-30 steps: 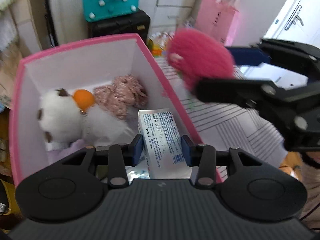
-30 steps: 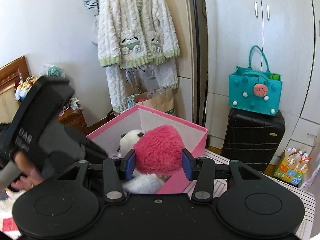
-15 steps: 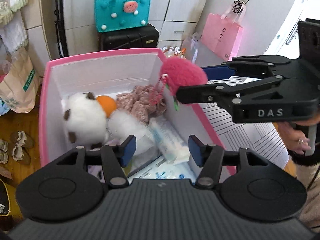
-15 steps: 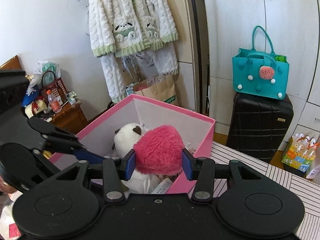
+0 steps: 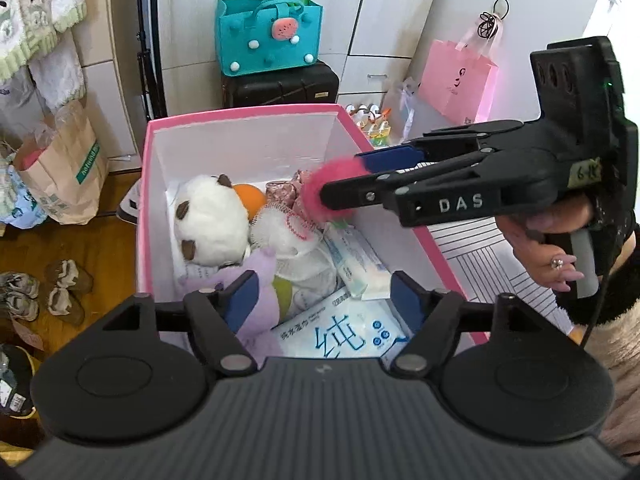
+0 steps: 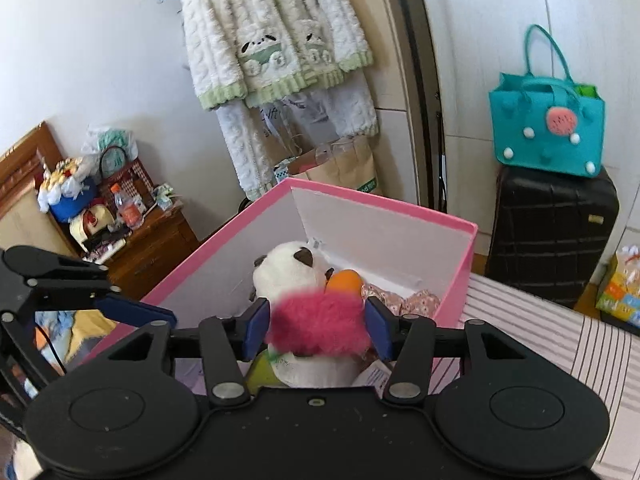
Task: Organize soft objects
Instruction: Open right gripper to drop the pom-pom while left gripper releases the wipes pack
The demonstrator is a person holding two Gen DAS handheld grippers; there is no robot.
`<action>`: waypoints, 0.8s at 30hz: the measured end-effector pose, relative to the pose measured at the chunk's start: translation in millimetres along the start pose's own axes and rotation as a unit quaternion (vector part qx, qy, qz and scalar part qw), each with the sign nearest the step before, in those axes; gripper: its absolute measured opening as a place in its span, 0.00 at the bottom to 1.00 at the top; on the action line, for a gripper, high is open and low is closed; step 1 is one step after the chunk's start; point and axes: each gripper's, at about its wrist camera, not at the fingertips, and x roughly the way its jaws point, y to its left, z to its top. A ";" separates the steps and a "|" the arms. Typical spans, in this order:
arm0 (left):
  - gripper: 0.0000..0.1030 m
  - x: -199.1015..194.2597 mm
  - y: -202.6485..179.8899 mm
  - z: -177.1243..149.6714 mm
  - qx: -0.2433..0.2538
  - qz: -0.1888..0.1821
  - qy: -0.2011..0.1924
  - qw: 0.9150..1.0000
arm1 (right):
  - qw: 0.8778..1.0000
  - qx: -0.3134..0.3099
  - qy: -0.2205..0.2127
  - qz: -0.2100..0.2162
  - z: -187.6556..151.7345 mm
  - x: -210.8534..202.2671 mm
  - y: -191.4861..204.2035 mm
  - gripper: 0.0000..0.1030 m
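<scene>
A pink box point(image 5: 248, 114) holds a white panda plush point(image 5: 208, 216), an orange ball point(image 5: 248, 198), floral cloth point(image 5: 284, 192), a purple plush point(image 5: 260, 276) and tissue packs point(image 5: 356, 256). My left gripper point(image 5: 324, 296) hangs over the box's near end, its jaws opening with nothing between them. From the right, my right gripper point(image 5: 340, 180) reaches in over the box. Its jaws are opening, and a blurred pink fluffy ball point(image 6: 316, 328) sags low between the pads, loose. In the right wrist view the left gripper point(image 6: 104, 292) shows at the left edge.
The box stands on a striped surface point(image 5: 480, 256). A teal bag point(image 5: 268, 36) on a black suitcase point(image 5: 280, 84) and a pink gift bag point(image 5: 456, 80) stand behind. A paper bag point(image 5: 64, 176) and shoes point(image 5: 60, 292) lie on the floor at left. A person's hand point(image 5: 548, 240) holds the right gripper.
My left gripper let go of the tissue pack, opened and drew back upward. My right gripper carried the pink ball over the box and lower, then widened; the ball has sunk between its pads.
</scene>
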 end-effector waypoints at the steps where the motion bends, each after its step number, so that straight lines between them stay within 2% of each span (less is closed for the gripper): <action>1: 0.84 -2.3 -1.5 -0.3 0.001 0.005 -0.003 1.000 | 1.000 0.000 -0.003 -0.001 0.1 -2.2 2.0 0.61; 4: 0.93 -13.4 -3.8 -3.8 0.001 0.020 -0.025 0.999 | 1.000 0.000 -0.013 -0.017 -0.2 -13.1 7.4 0.62; 9: 0.99 -27.6 -8.8 -8.9 0.001 0.038 -0.028 0.999 | 0.999 0.001 -0.022 -0.035 -5.4 -36.4 17.1 0.66; 12: 0.99 -32.2 -11.4 -13.0 0.006 0.056 -0.018 0.998 | 0.999 -0.007 -0.027 -0.046 -13.3 -52.7 27.4 0.67; 16: 0.99 -42.5 -16.4 -22.1 0.016 0.100 -0.037 0.994 | 0.998 -0.014 -0.034 -0.048 -25.7 -74.9 41.4 0.68; 20: 0.99 -53.2 -20.4 -27.3 0.020 0.097 -0.031 0.995 | 0.998 -0.020 -0.036 -0.040 -34.0 -95.1 55.7 0.68; 24: 0.99 -65.5 -27.4 -29.3 0.001 0.106 -0.025 0.994 | 0.998 -0.029 -0.044 -0.039 -38.8 -115.8 70.4 0.69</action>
